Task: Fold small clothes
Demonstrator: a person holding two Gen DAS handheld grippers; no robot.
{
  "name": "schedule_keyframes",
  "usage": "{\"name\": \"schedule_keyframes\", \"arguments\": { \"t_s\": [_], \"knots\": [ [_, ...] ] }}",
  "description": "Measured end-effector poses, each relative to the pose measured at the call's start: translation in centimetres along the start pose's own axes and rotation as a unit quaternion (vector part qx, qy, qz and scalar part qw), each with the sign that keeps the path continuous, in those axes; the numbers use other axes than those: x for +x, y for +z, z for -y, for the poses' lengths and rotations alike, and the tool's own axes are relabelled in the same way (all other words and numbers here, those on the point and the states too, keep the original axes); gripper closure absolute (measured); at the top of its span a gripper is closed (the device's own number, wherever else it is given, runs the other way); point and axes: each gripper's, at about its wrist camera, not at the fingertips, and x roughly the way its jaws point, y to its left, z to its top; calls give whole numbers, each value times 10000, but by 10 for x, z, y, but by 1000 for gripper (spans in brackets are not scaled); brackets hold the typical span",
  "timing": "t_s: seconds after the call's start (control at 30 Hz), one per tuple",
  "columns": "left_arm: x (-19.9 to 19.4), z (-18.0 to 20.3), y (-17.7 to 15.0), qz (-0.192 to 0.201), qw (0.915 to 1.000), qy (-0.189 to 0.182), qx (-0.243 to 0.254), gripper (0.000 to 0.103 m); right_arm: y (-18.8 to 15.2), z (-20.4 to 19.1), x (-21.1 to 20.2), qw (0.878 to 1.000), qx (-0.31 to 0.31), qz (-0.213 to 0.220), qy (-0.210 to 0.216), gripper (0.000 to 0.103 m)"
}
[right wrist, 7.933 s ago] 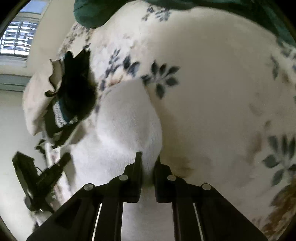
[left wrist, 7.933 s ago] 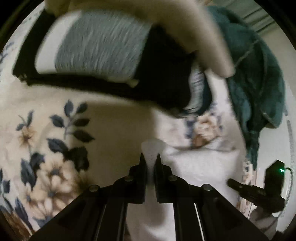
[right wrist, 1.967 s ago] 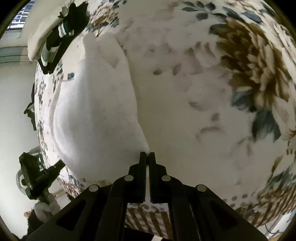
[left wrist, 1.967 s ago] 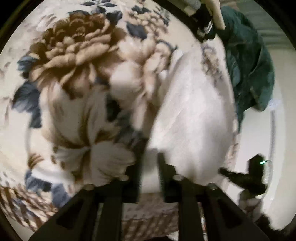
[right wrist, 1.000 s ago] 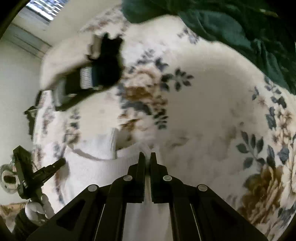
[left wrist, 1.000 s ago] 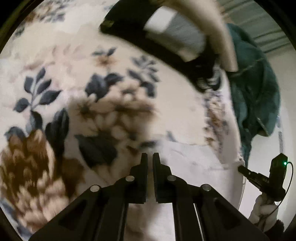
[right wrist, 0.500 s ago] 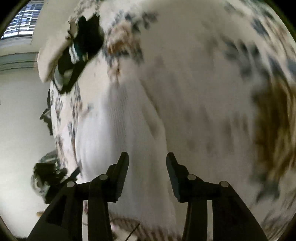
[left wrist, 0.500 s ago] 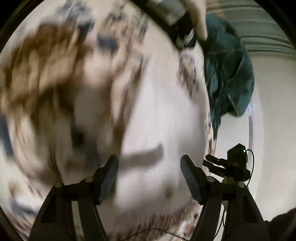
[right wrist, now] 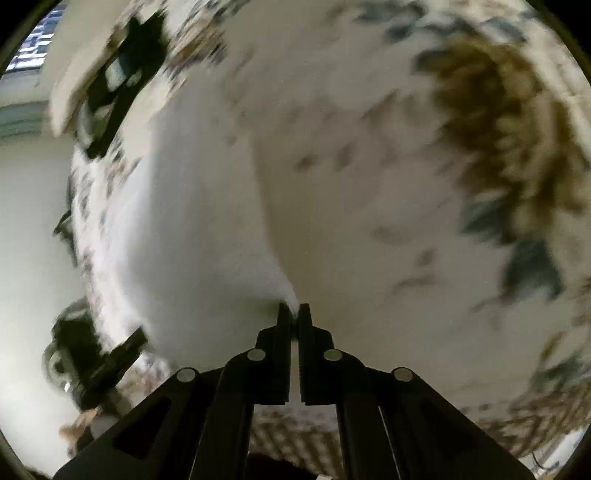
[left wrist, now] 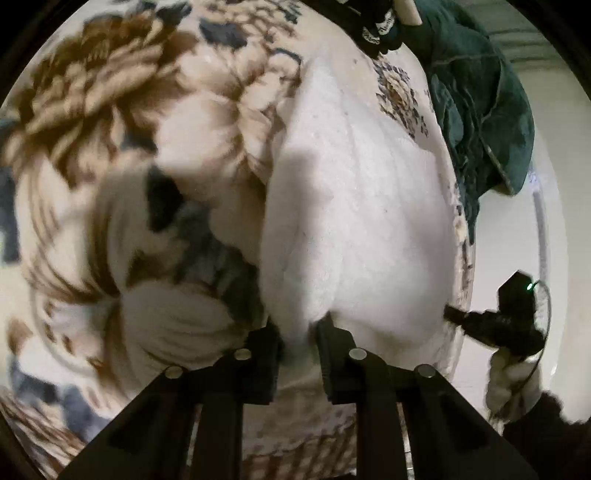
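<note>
A white garment [left wrist: 354, 206] lies spread flat on a floral blanket [left wrist: 110, 110], reaching from the near edge toward the far side. My left gripper [left wrist: 298, 325] is at the garment's near left corner. Its jaws are closing, with a bunch of white cloth pinched between the pads. In the right wrist view the same white garment [right wrist: 192, 221] fills the left half, blurred by motion. There my right gripper [right wrist: 294, 308] is shut on the garment's near right corner, and a small white tip pokes up between its fingertips.
A stack of black, grey and cream clothes [left wrist: 376, 26] sits at the far end of the blanket, also in the right wrist view [right wrist: 122, 74]. A dark green cloth [left wrist: 480, 110] is heaped at the far right. The bed edge runs just beneath both grippers.
Half a second ago both grippers stood wide open over the garment. Now both have closed on its near edge. A second ago they were shut at its far end.
</note>
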Motion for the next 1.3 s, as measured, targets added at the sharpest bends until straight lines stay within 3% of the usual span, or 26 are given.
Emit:
{"name": "schedule_keyframes", "arguments": {
  "t_s": [0.13, 0.17, 0.27, 0.3, 0.33, 0.4, 0.57, 1.1, 1.17, 1.2, 1.3],
  "knots": [
    [-5, -4, -2, -181, 9991, -295, -227, 84, 1, -16, 2, 9987, -440, -256, 58, 100],
    [-7, -7, -5, -211, 9986, -311, -361, 78, 1, -19, 3, 9980, -491, -373, 123, 100],
    [-14, -1, -13, -97, 9985, 283, -453, 54, 1, -13, -5, 9987, -331, -357, 145, 97],
    [-16, 5, -16, -5, 9971, 610, -452, 50, -1, -7, -7, 9985, -167, -442, 285, 91],
    [-17, 11, -19, 49, 9962, 772, -400, 50, -4, -1, -8, 9978, 22, -500, 428, 75],
    [-10, 27, -23, 78, 9911, 1298, -271, 50, -11, 13, -9, 9953, 467, -499, 684, 55],
    [23, 54, -25, -16, 9831, 1827, -84, 50, -26, 14, 15, 9908, 869, -651, 804, 55],
    [32, 53, -18, -29, 9842, 1768, -112, 48, -29, -12, 41, 9891, 1175, -526, 716, 56],
    [32, 52, -17, -35, 9845, 1751, -132, 48, -29, -14, 37, 9909, 1119, -358, 661, 72],
    [30, 51, -19, -46, 9848, 1733, -136, 48, -29, -17, 33, 9930, 1009, -248, 563, 87],
    [27, 47, -22, -93, 9871, 1585, -225, 48, -29, -26, 19, 9968, 785, 137, 84, 91]
  ]
}}
